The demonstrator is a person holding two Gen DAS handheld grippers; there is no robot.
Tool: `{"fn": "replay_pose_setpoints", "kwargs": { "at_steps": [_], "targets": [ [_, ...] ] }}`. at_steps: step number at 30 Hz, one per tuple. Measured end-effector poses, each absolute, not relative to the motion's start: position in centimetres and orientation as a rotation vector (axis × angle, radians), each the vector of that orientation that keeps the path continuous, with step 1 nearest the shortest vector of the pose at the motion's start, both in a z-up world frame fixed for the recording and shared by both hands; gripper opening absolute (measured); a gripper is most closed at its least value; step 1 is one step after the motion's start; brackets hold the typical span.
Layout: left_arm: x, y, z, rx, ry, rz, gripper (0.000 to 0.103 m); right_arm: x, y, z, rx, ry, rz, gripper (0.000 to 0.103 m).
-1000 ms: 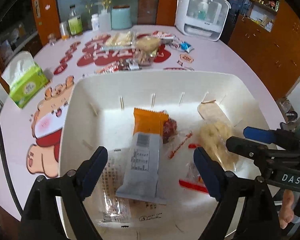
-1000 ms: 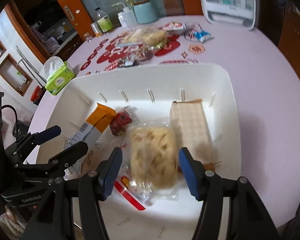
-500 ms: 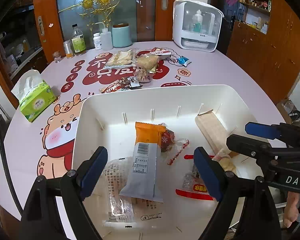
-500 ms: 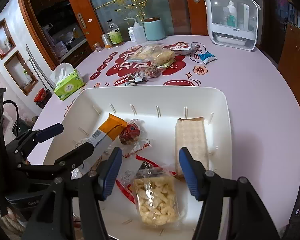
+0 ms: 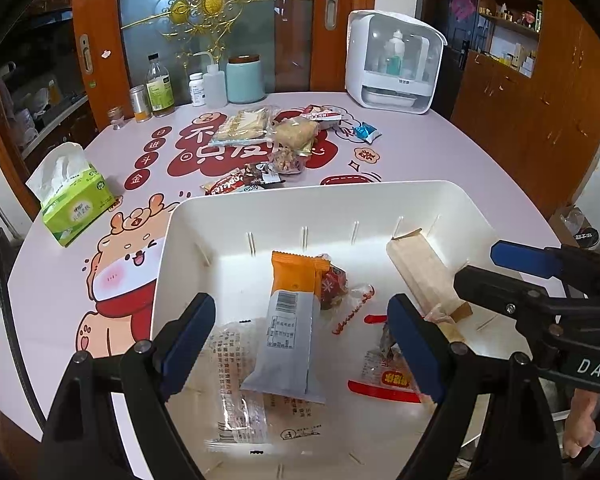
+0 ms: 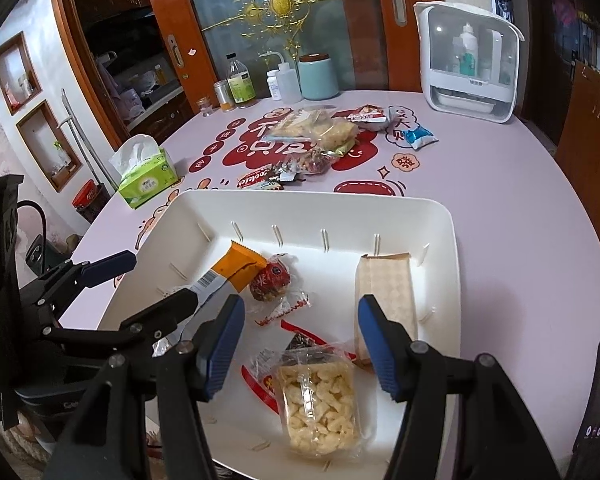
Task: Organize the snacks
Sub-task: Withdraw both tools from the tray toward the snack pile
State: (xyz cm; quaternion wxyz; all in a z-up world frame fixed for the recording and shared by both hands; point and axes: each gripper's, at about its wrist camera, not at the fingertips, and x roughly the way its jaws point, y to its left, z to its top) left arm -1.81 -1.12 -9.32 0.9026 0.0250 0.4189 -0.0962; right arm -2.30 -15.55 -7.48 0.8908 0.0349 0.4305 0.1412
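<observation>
A white bin (image 5: 312,190) (image 6: 300,196) sits on the pink table near its front edge. In it lie an orange-and-grey packet (image 5: 288,328) (image 6: 236,268), a red wrapped candy (image 5: 332,284), a beige wafer pack (image 5: 420,272) (image 6: 384,288) and a clear bag of puffed snacks (image 6: 320,404). My left gripper (image 5: 300,340) hovers open above the orange-and-grey packet, touching nothing. Over the puffed-snack bag my right gripper (image 6: 302,344) is open too, clear of the bag. More loose snacks (image 5: 268,132) (image 6: 320,132) lie mid-table beyond the bin.
A green tissue box (image 5: 76,200) stands left of the bin. Bottles and a teal jar (image 5: 242,80) line the table's far edge, with a white appliance (image 5: 392,64) at the far right. A phone (image 6: 598,400) lies by the table's near right edge.
Both grippers have risen away from the bin and tilted up, so more of the table shows. The puffed-snack bag, earlier close between the right fingers, now lies lower in the bin.
</observation>
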Motion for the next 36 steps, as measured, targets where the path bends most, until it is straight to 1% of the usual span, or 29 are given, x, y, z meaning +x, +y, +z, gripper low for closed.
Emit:
{"fn": "replay_pose_setpoints", "kwargs": {
  "at_steps": [3,7,9,13,20,27,36],
  "targets": [
    [-1.7,-0.9,-8.3,0.057,0.849,-0.198,0.087,-2.1,-15.7,-6.8,0.076,0.880,0.297,0.060],
    [-1.2,-0.4,-6.2,0.069,0.809,-0.179,0.088,-1.6,-15.7,-4.6,0.051,0.833,0.298,0.060],
    [-0.6,0.1,-5.3,0.069,0.806,-0.182,0.089,-1.1,-15.7,-3.5,0.024,0.809,0.277,0.060],
    [1.4,1.4,-3.3,0.051,0.817,-0.197,0.090,0.2,-15.9,-1.1,-0.017,0.769,0.262,0.060],
    [5.4,4.0,0.9,0.069,0.808,-0.152,0.090,3.9,-16.8,2.9,-0.025,0.756,0.251,0.060],
    [10.4,5.3,3.5,0.117,0.820,-0.115,0.090,9.5,-17.6,4.7,-0.017,0.800,0.215,0.060],
    [18.6,4.5,2.1,0.220,0.903,-0.114,0.090,19.0,-17.6,4.7,0.071,0.943,0.216,0.060]
  ]
}}
